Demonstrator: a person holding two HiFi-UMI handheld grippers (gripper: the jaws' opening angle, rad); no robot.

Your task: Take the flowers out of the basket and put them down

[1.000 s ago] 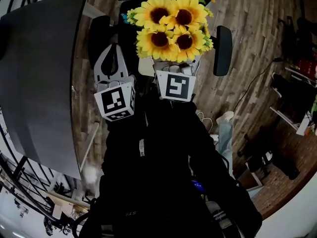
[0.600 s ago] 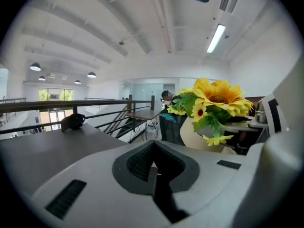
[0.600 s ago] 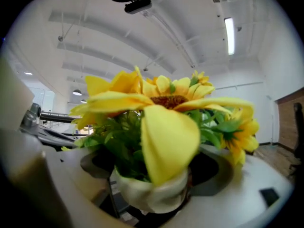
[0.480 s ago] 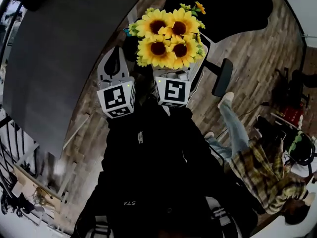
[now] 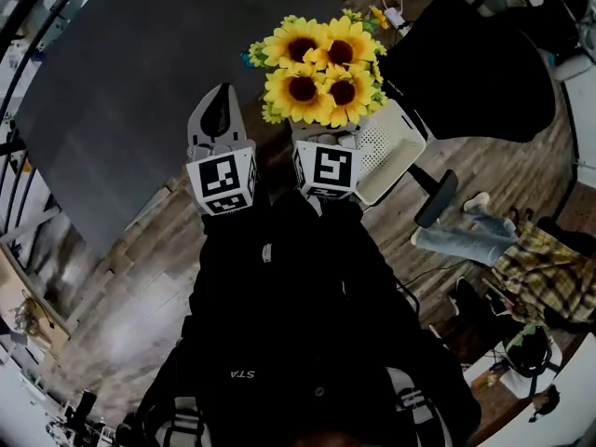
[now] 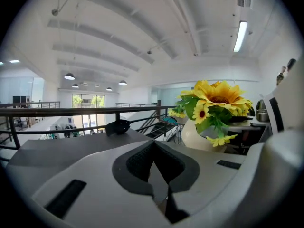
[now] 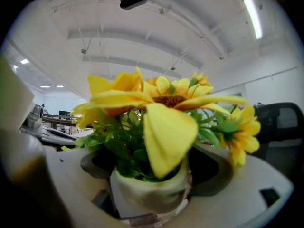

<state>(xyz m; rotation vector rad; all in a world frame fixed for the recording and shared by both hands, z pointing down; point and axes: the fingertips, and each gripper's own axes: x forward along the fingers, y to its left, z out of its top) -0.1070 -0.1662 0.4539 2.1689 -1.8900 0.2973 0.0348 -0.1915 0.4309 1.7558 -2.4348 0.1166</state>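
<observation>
A bunch of yellow sunflowers (image 5: 319,68) in a small pale pot (image 7: 148,190) is held up in the air by my right gripper (image 5: 323,130), whose jaws are shut on the pot. In the right gripper view the blooms (image 7: 161,113) fill the frame and the right gripper (image 7: 151,186) clamps the pot from both sides. A white perforated basket (image 5: 391,152) lies just right of that gripper, lower down. My left gripper (image 5: 216,101) hangs beside the flowers on the left, shut and holding nothing; its pads (image 6: 142,163) meet, and the flowers (image 6: 216,103) show at its right.
A large dark grey table (image 5: 130,82) spreads at the upper left. A black office chair (image 5: 475,59) stands at the upper right, beside the basket. A person in jeans and a plaid shirt (image 5: 540,264) is at the right. Wooden floor (image 5: 121,296) lies below.
The view has swung: the grey table now lies behind both grippers and the white basket has come into sight at the right. Both grippers keep their places, the right still gripping the pot.
</observation>
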